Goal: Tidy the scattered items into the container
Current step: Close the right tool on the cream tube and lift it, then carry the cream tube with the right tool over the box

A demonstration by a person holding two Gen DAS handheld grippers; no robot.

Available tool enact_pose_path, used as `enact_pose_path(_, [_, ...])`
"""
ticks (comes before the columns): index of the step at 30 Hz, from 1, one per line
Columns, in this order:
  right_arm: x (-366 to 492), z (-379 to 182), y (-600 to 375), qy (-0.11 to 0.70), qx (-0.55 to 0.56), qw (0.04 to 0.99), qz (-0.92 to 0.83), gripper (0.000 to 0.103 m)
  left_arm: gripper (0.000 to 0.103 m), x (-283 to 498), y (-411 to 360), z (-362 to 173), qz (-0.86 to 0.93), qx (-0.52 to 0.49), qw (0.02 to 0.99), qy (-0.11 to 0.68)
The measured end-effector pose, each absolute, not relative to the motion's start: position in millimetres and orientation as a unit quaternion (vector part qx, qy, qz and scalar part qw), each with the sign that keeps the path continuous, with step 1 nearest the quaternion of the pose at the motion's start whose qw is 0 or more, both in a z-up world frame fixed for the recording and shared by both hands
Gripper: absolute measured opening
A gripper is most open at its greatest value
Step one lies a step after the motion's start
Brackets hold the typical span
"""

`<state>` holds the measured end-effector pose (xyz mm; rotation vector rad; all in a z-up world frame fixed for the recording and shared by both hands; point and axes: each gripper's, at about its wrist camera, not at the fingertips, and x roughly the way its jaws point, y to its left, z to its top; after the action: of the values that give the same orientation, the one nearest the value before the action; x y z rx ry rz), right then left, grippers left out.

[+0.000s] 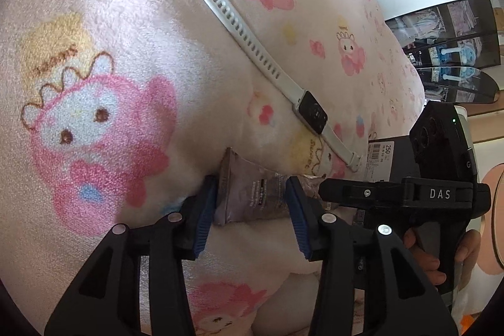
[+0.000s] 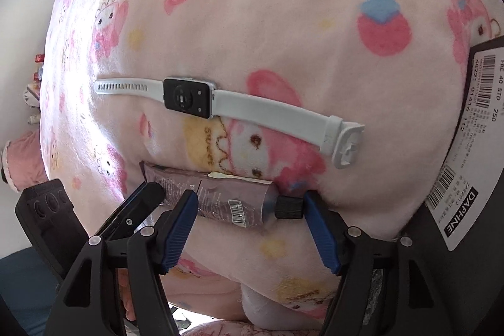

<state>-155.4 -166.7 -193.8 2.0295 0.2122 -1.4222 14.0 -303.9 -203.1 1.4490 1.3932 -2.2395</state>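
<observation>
A grey-purple tube [image 1: 252, 200] with a black cap [image 2: 288, 207] lies on the pink cartoon-print blanket [image 1: 126, 52]. My left gripper [image 1: 252, 188] straddles the tube's flat crimped end, its blue pads close beside the edges without visibly pressing, so it is open. My right gripper [image 2: 250, 200] stands wide open along the tube [image 2: 220, 200], one pad near the cap and the other over the body. A white smartwatch [image 1: 312, 111] lies flat just beyond the tube, with its strap stretched out [image 2: 187, 98]. The black box [image 2: 472, 115] with barcode labels sits at the right.
The blanket bulges into soft folds around the tube. A person's hand [image 1: 422, 257] grips the right gripper's handle. Dark shelves [image 1: 456, 37] stand past the bed's far edge. A pink fluffy item [image 2: 22, 159] lies at the left edge.
</observation>
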Motion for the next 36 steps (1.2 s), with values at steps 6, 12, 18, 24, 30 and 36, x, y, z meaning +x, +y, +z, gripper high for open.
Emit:
enact_pose_path(6, [-149, -164, -161, 0.054, 0.746, 0.375, -0.548, 0.067, 0.047, 24, -305, -166, -0.764, 0.470, 0.069, 0.437])
enact_pose_path(12, [-134, -101, -125, 0.014, 0.691, 0.411, -0.594, 0.067, 0.046, 22, -284, -85, -0.812, 0.442, 0.031, 0.379])
enact_pose_path(18, [-115, -36, -50, -0.084, 0.657, 0.430, -0.614, 0.067, 0.046, -3, -231, -12, -0.834, 0.417, -0.066, 0.357])
enact_pose_path(24, [-122, -13, 70, -0.119, 0.620, 0.393, -0.668, 0.067, 0.046, -57, -127, 0, -0.813, 0.467, -0.161, 0.309])
enact_pose_path(30, [-126, -30, 182, -0.161, 0.615, 0.318, -0.703, 0.067, 0.046, -101, -18, -40, -0.773, 0.536, -0.210, 0.267])
enact_pose_path(36, [-125, -67, 243, -0.188, 0.625, 0.254, -0.714, 0.067, 0.046, -105, 33, -78, -0.742, 0.578, -0.231, 0.248])
